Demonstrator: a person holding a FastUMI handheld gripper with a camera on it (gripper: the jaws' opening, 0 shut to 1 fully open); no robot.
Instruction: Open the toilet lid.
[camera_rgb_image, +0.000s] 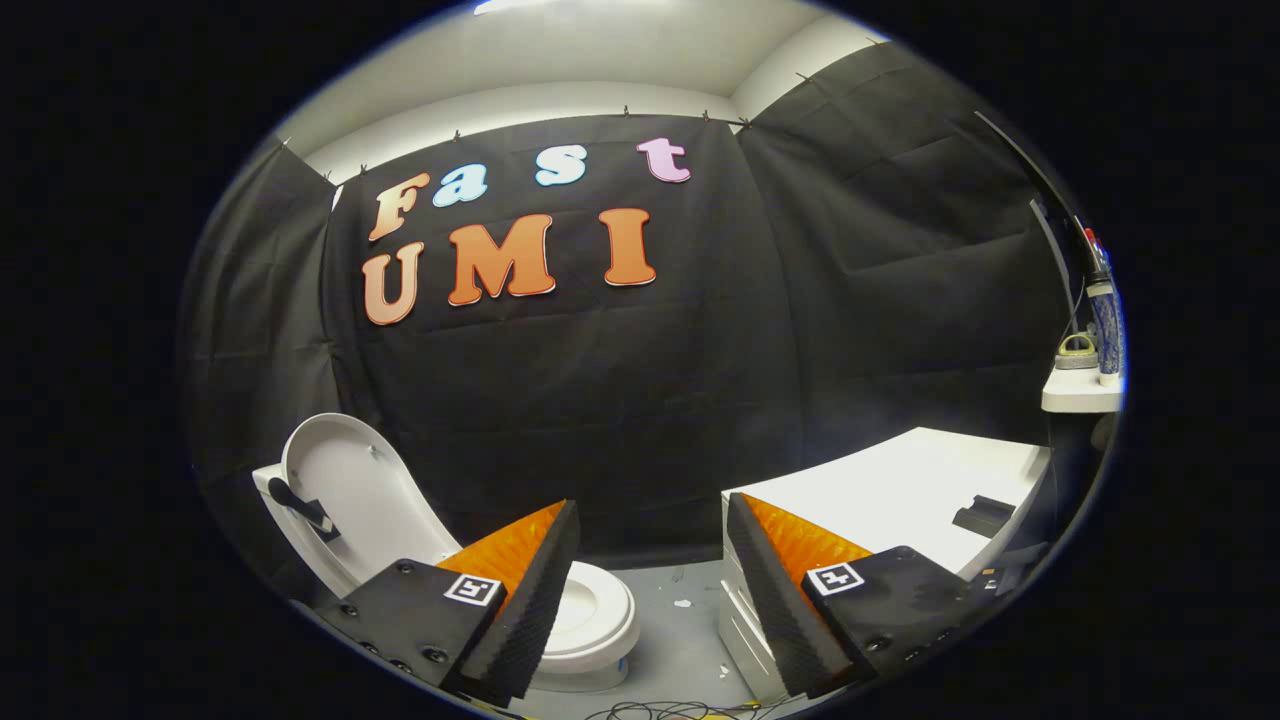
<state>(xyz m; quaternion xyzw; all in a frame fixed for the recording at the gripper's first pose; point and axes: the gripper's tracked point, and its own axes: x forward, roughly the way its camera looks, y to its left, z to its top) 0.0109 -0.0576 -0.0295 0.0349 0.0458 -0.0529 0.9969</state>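
A white toilet (590, 615) stands on the grey floor beyond my left finger. Its lid (350, 490) is raised and leans back against the tank, with a dark handle piece (300, 505) fixed on its edge. The seat ring lies flat on the bowl, partly hidden behind my left finger (525, 590). My gripper (650, 585) is open and held well back from the toilet, with nothing between its fingers.
A white cabinet or table (900, 490) stands beyond my right finger, with a small dark object (983, 515) on its top. A white shelf (1080, 395) with a bottle is higher on the right. Loose cables (670, 710) lie on the grey floor (680, 620) close below.
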